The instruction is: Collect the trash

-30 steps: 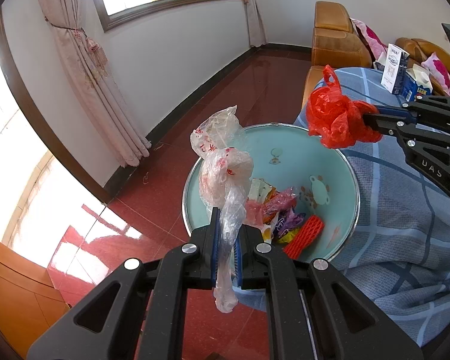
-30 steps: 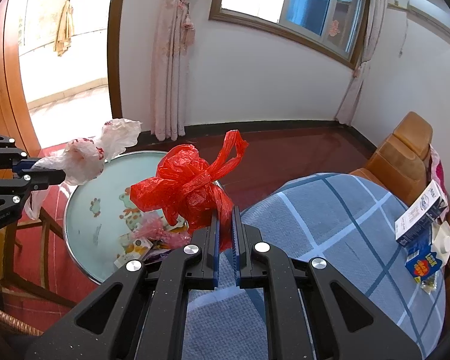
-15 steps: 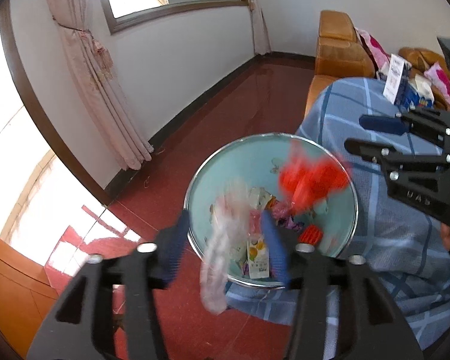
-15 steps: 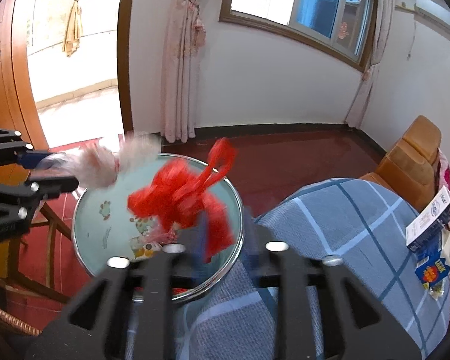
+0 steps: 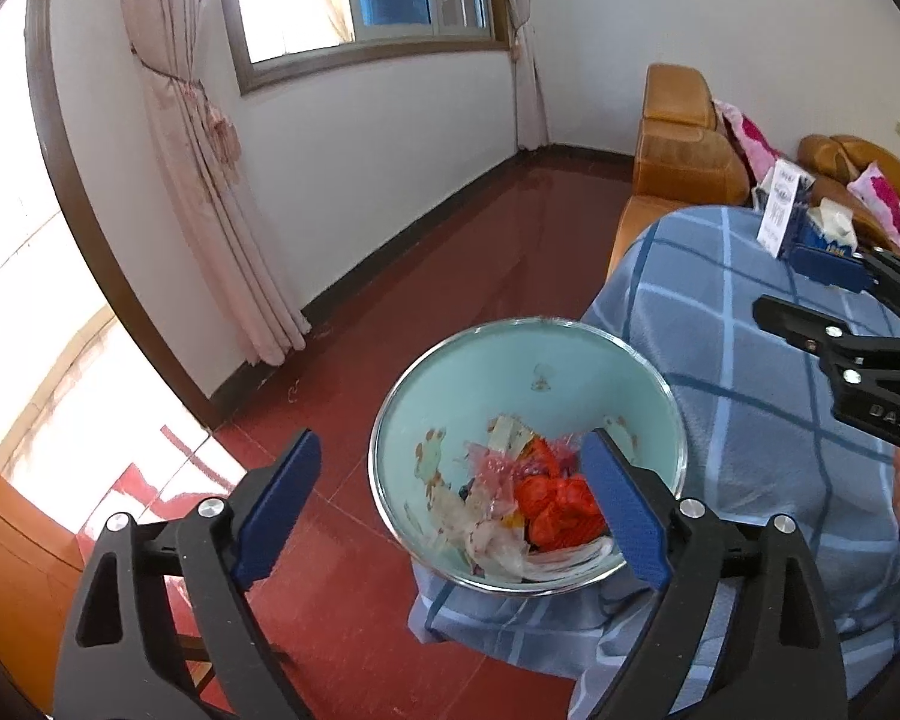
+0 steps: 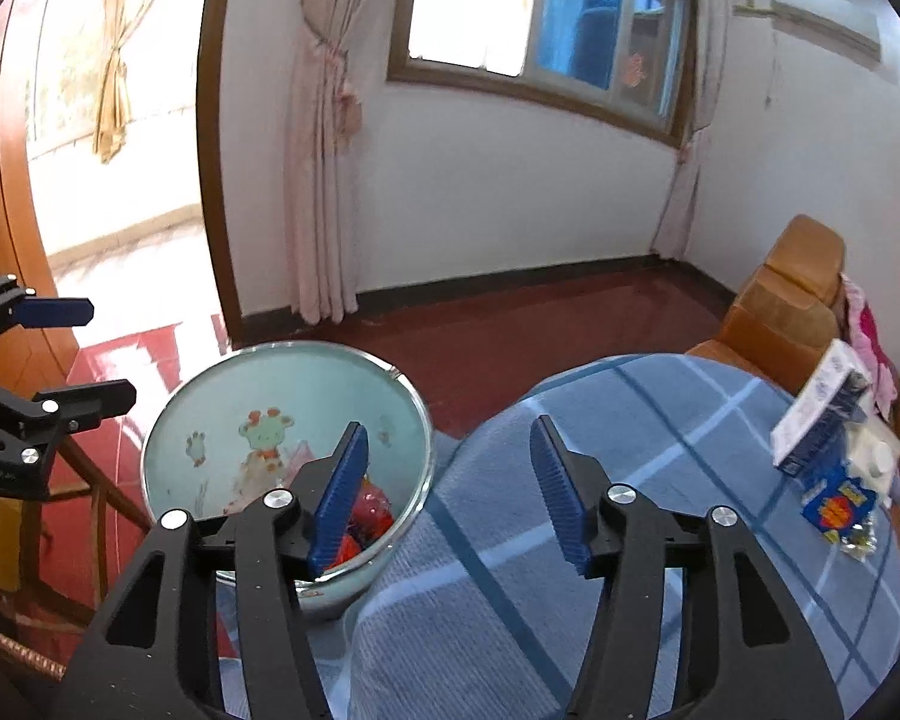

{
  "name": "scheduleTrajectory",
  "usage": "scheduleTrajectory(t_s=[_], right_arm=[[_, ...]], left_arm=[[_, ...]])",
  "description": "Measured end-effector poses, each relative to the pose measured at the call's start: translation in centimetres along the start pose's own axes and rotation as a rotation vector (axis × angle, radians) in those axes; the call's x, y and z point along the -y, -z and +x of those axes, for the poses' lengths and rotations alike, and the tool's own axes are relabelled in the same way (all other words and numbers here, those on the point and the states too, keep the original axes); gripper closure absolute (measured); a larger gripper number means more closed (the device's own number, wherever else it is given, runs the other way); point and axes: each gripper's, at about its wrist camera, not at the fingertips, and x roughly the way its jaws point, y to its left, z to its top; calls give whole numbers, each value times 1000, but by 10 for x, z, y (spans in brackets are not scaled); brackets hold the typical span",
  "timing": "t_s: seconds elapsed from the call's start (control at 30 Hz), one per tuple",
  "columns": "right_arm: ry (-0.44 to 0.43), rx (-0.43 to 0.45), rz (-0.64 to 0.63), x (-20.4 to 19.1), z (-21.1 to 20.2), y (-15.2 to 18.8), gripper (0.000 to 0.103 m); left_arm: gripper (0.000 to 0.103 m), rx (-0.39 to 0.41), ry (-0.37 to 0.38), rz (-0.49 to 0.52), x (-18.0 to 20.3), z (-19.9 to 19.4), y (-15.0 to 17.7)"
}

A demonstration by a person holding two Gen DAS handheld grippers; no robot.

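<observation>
Both bags now lie in the basin (image 5: pixel 576 360): the red bag (image 5: pixel 561 510) beside the clear bag (image 5: pixel 492 540), among wrappers. The left gripper (image 5: pixel 450 498) and right gripper (image 6: pixel 450 492) have just been opening, jaws wide apart and empty, hovering above to release. 2 cartons (image 6: pixel 822 420) wait on the table (image 6: pixel 660 480).

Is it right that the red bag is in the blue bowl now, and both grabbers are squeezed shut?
Not quite. The red bag does lie in the bowl, but both grabbers are open: the left gripper and right gripper have just been opening, with nothing between them, as both wrist views show.
</observation>
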Motion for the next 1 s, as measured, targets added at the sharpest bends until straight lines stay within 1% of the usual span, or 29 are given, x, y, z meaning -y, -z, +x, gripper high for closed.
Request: scheduleTrajectory(t_s=[0.17, 0.27, 0.43, 0.7, 1.0], right_arm=[[24, 58, 22, 7, -33, -2, 41], [32, 80, 40, 12, -46, -3, 39], [51, 107, 62, 19, -62, -2, 38], [59, 111, 70, 18, -69, 1, 38], [59, 111, 73, 17, -71, 2, 38]], left_arm=[[14, 41, 8, 8, 5, -16, -4], [11, 63, 2, 10, 7, -24, -6], [10, 110, 2, -2, 5, -41, -11], [9, 143, 0, -19, 2, -52, -13], [8, 148, -5, -23, -1, -53, -12]])
